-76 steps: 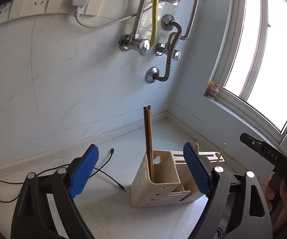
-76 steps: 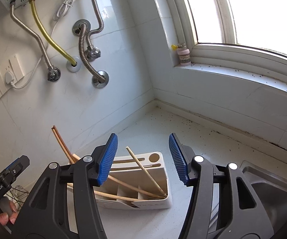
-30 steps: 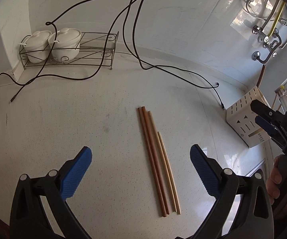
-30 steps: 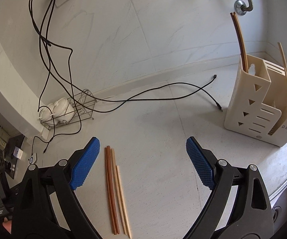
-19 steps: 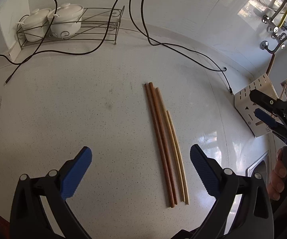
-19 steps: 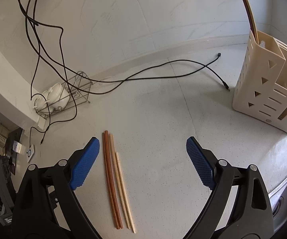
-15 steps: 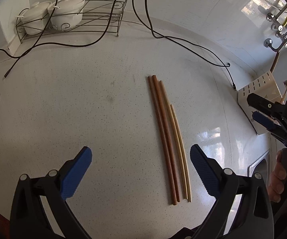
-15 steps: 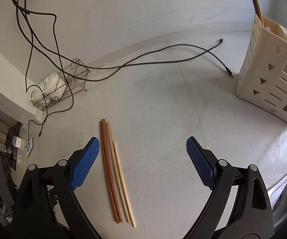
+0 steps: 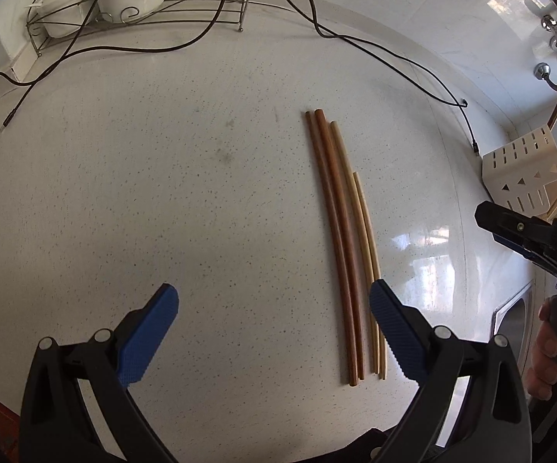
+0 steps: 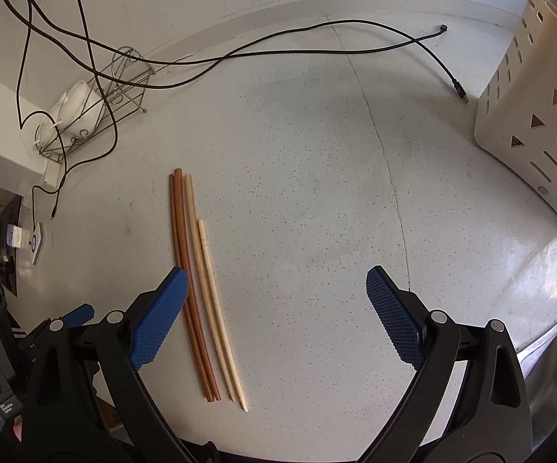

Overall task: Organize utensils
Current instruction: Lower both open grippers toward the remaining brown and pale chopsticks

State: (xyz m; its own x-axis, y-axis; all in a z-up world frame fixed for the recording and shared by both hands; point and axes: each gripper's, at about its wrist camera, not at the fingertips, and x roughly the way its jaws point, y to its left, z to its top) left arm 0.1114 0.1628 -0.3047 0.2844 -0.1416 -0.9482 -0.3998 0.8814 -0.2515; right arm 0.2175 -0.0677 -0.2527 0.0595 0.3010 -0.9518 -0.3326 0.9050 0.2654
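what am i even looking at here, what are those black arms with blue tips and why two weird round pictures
These are two hand-held grippers, one in each of a person's hands, each with a fisheye camera looking along its fingers. One picture comes from the left gripper, the other from the right gripper. The blue tips are finger pads. Both are open and hold nothing. On the speckled counter lie four chopsticks side by side: two brown chopsticks and two pale chopsticks. A cream utensil holder stands at the right, black cables trail across, and a wire rack holds white pots.
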